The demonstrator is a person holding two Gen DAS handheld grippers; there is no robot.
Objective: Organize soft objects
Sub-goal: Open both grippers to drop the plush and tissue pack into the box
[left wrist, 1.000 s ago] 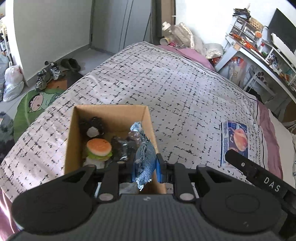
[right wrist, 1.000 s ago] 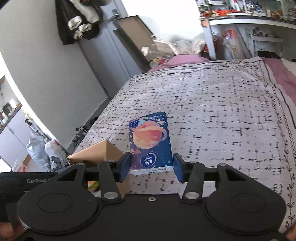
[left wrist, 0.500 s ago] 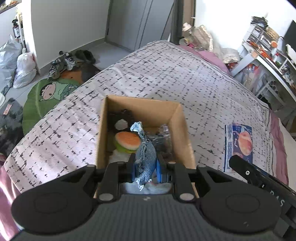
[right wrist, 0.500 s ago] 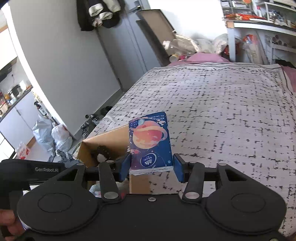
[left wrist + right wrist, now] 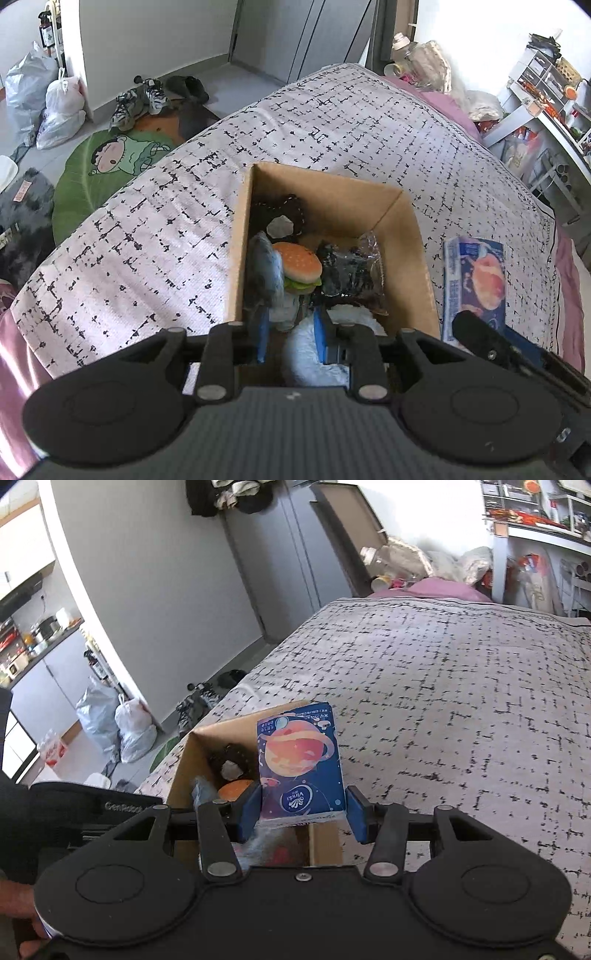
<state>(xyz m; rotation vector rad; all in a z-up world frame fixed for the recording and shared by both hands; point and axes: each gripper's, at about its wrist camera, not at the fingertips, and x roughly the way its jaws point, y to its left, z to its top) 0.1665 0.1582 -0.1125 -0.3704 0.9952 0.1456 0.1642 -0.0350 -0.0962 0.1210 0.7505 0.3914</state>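
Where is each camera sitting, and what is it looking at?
Left wrist: sits on the left gripper, looking down into the cardboard box on the bed; its jaws are opening, the blue cloth pouch leaning by one finger.
Right wrist: sits on the right gripper, looking across the bed, clamped on the tissue pack; a hand shows at the lower left.
Shared: the box, burger toy and tissue pack.

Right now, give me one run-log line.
left tongs: opening, cloth dropping into box | right tongs: holding tissue pack
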